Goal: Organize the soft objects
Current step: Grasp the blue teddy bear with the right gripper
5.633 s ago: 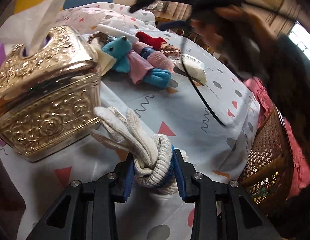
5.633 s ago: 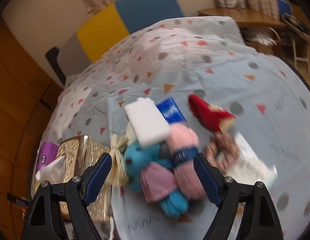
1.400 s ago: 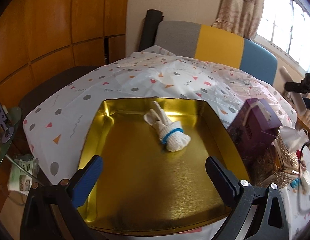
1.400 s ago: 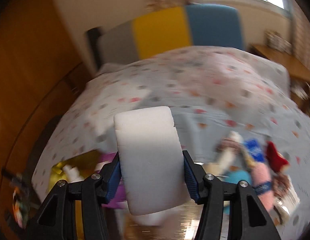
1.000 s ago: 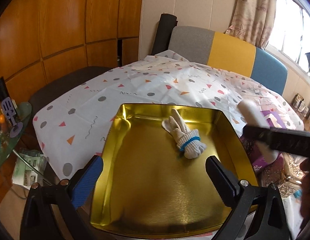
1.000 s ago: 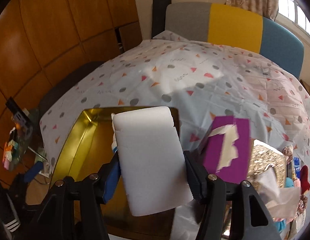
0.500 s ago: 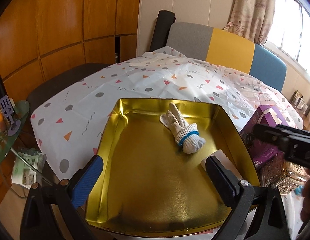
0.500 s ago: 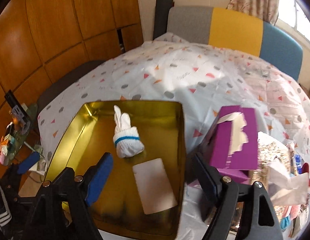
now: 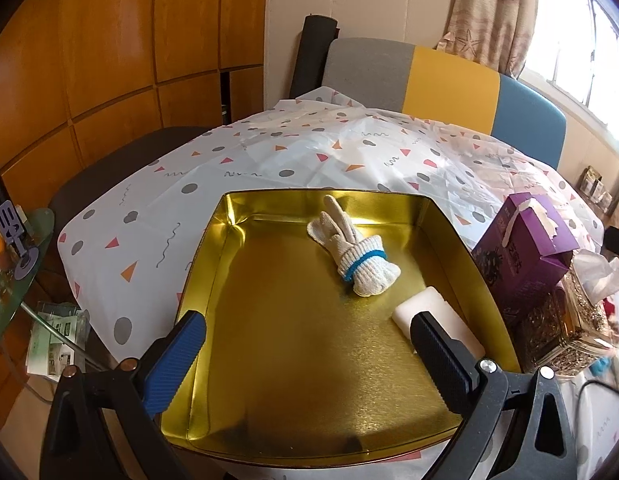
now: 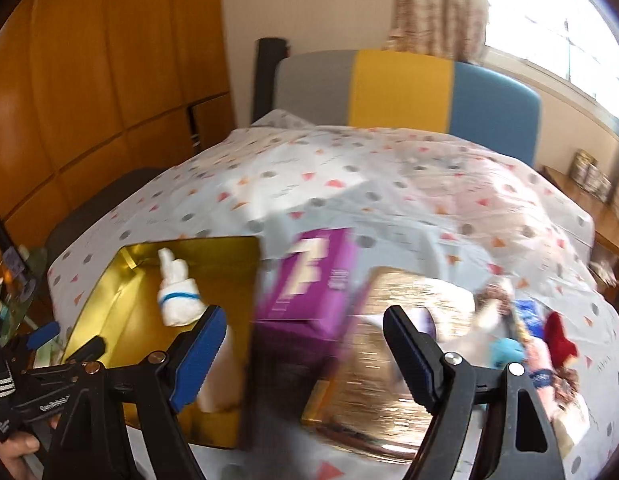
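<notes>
A gold tray (image 9: 213, 248) sits on the patterned tablecloth. In it lie a rolled white glove with a blue band (image 9: 359, 256) and a white sponge block (image 9: 433, 314) near its right wall. My left gripper (image 9: 305, 354) is open and empty above the tray's near half. My right gripper (image 10: 305, 346) is open and empty, over the purple box (image 10: 309, 280) beside the tray (image 10: 109, 292). The glove (image 10: 177, 296) shows in the blurred right wrist view. A pile of soft toys (image 10: 537, 348) lies at the far right.
A purple box (image 9: 525, 252) and an ornate gold tissue box (image 9: 565, 320) stand right of the tray. A grey, yellow and blue chair back (image 9: 429, 80) is behind the table. A glass side table (image 9: 17, 264) with clutter stands at the left.
My right gripper let go of the white sponge block into the tray, opened, and has swung right towards the boxes and toys. My left gripper has stayed open over the tray.
</notes>
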Demonstrator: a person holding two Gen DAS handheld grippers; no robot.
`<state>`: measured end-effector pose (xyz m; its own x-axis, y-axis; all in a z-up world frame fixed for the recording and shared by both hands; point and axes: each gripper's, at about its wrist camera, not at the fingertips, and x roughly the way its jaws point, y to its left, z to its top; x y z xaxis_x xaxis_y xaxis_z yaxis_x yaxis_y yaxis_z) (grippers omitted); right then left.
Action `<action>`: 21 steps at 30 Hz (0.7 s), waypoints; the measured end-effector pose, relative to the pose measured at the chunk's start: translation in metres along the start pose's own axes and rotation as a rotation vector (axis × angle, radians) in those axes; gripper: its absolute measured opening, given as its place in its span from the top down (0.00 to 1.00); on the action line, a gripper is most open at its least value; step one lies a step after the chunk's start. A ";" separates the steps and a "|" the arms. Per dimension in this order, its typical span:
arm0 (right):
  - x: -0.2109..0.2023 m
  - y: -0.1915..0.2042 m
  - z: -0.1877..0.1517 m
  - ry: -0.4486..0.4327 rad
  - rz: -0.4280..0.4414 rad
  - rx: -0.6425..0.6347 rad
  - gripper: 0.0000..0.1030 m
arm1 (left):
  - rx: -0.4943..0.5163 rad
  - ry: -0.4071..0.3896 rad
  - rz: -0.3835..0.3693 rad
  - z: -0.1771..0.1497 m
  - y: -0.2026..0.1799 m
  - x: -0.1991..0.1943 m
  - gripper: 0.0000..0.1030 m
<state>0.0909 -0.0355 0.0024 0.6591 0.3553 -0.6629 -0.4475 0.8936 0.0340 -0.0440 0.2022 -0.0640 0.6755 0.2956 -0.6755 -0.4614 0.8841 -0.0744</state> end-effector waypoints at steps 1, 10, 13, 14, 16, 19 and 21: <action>-0.004 -0.012 -0.001 -0.004 -0.020 0.017 0.20 | 0.001 0.004 -0.002 0.000 -0.001 0.001 0.00; -0.024 -0.125 -0.027 0.014 -0.229 0.174 0.20 | 0.007 0.008 -0.049 -0.002 -0.008 0.000 0.00; -0.024 -0.179 -0.044 0.038 -0.335 0.278 0.20 | -0.005 0.021 -0.091 -0.002 -0.008 0.001 0.00; -0.024 -0.194 -0.050 0.043 -0.359 0.311 0.20 | -0.016 0.022 -0.096 -0.003 -0.008 0.001 0.00; -0.023 -0.227 -0.068 0.057 -0.420 0.395 0.20 | -0.035 0.029 -0.099 -0.004 -0.008 0.002 0.00; -0.025 -0.269 -0.102 0.075 -0.458 0.575 0.20 | -0.044 0.040 -0.083 -0.004 -0.009 0.003 0.00; -0.030 -0.289 -0.112 0.067 -0.411 0.695 0.20 | -0.030 0.039 -0.089 -0.004 -0.013 0.004 0.00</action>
<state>0.1326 -0.3349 -0.0712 0.6418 -0.0361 -0.7660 0.3152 0.9230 0.2206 -0.0379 0.1903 -0.0684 0.6923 0.2014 -0.6930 -0.4175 0.8950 -0.1569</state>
